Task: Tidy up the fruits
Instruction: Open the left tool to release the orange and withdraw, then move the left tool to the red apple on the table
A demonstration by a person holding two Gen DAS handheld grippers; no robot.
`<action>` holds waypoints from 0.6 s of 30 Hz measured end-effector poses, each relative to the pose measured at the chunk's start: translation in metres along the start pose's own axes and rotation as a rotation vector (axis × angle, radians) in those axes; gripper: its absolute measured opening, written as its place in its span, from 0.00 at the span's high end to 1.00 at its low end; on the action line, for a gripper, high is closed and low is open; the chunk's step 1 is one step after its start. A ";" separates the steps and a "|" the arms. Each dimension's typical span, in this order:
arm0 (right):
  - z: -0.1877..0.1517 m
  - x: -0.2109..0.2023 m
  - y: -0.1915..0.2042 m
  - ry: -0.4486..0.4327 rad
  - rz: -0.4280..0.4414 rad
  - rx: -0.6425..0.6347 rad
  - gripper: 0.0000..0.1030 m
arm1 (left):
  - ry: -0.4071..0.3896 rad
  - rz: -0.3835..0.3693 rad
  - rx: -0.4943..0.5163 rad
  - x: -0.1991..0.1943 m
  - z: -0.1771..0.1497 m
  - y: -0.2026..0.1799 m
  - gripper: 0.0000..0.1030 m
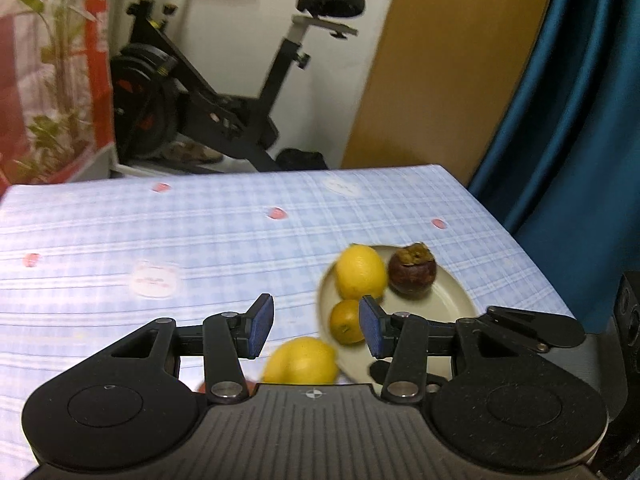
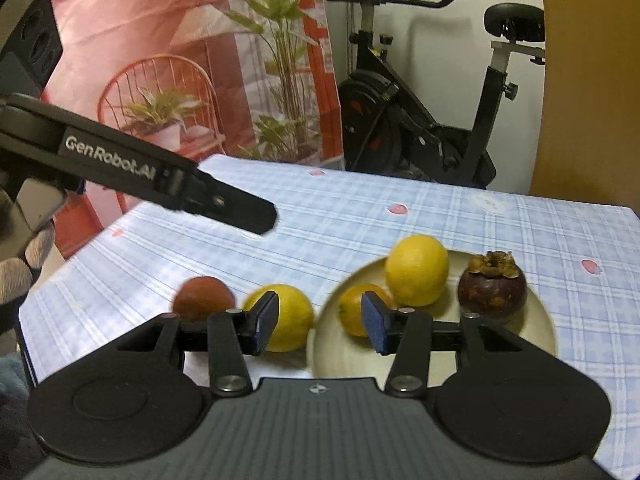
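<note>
On the checked counter, left to right, sat a reddish-brown round fruit, then a yellow lemon just beside the cream plate. The plate held a small orange, a second lemon and a dark purple mangosteen. The left hand-held gripper and right hand-held gripper hovered partly open, gripping nothing.

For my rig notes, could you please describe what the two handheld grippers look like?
Both are matte black. The left gripper and right gripper have linkage arms with silver rivets, blue textured pads, and a ribbed grey base bearing a crosshair mark. The left one's side reads GenRobot.AI in white.
</note>
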State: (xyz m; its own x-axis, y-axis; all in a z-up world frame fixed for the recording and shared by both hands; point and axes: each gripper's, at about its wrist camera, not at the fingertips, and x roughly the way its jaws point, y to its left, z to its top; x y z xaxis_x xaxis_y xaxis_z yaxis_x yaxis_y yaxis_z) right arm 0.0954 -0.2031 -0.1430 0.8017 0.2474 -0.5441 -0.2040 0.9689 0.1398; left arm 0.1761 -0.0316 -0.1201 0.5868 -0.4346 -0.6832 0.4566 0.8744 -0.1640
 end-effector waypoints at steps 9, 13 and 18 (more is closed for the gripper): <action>-0.005 -0.008 0.026 -0.019 0.037 -0.004 0.52 | -0.033 0.058 -0.011 -0.048 -0.026 0.027 0.52; -0.010 -0.007 0.035 -0.011 0.053 -0.012 0.52 | -0.030 0.074 -0.016 -0.058 -0.041 0.037 0.52; -0.018 -0.006 0.045 0.004 0.057 -0.026 0.52 | -0.035 0.077 -0.037 -0.065 -0.060 0.044 0.52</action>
State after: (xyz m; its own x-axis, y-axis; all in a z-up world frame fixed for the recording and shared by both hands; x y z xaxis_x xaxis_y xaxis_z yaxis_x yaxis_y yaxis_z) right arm 0.0711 -0.1612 -0.1480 0.7861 0.3017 -0.5395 -0.2633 0.9531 0.1493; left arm 0.1183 0.0478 -0.1254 0.6424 -0.3722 -0.6699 0.3845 0.9127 -0.1384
